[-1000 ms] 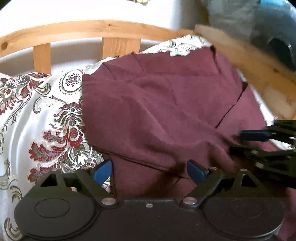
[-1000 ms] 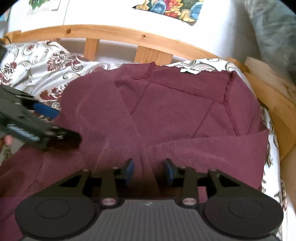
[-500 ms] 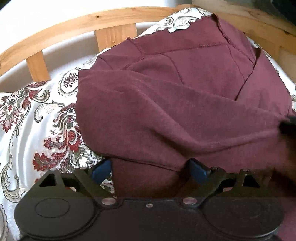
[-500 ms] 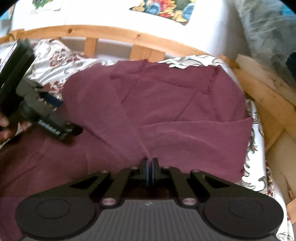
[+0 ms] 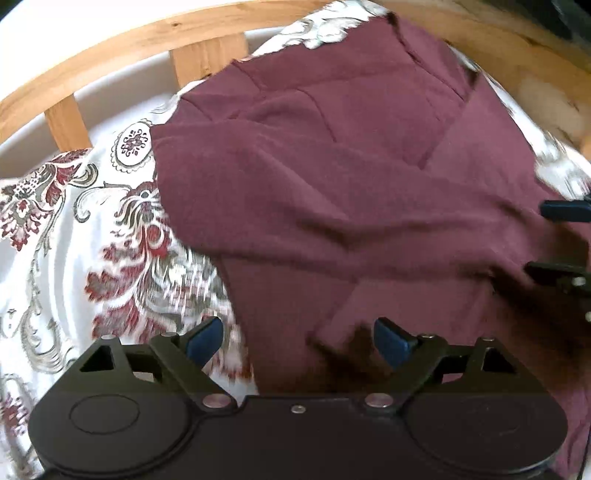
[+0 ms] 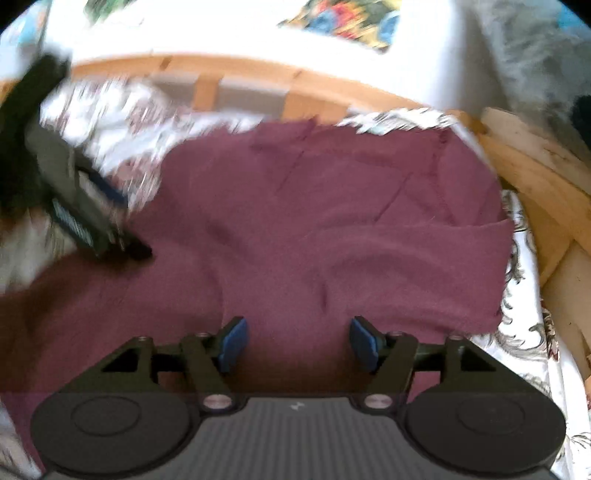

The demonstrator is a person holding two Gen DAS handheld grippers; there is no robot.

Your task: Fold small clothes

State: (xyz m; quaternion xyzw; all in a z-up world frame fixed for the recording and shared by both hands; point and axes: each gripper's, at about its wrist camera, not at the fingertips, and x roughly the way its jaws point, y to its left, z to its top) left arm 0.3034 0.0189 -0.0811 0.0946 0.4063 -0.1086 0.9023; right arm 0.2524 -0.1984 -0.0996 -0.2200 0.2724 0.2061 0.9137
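- A maroon garment (image 5: 332, 177) lies spread and partly folded on a floral bedspread (image 5: 74, 229), inside a wooden bed frame (image 5: 207, 55) whose rail curves behind it.
- The bed frame acts as the only enclosure here; it holds the bedspread and the garment, nothing else can be made out within it.
- The left gripper (image 5: 297, 338) hovers over the garment's near left edge, jaws spread wide, nothing pinched between its blue pads.
- The right gripper (image 6: 297, 341) sits above the garment's near middle; its jaws have just been opening and now stand apart, cloth beneath them but not clamped.
- A colourful picture (image 6: 343, 22) hangs on the white wall behind.
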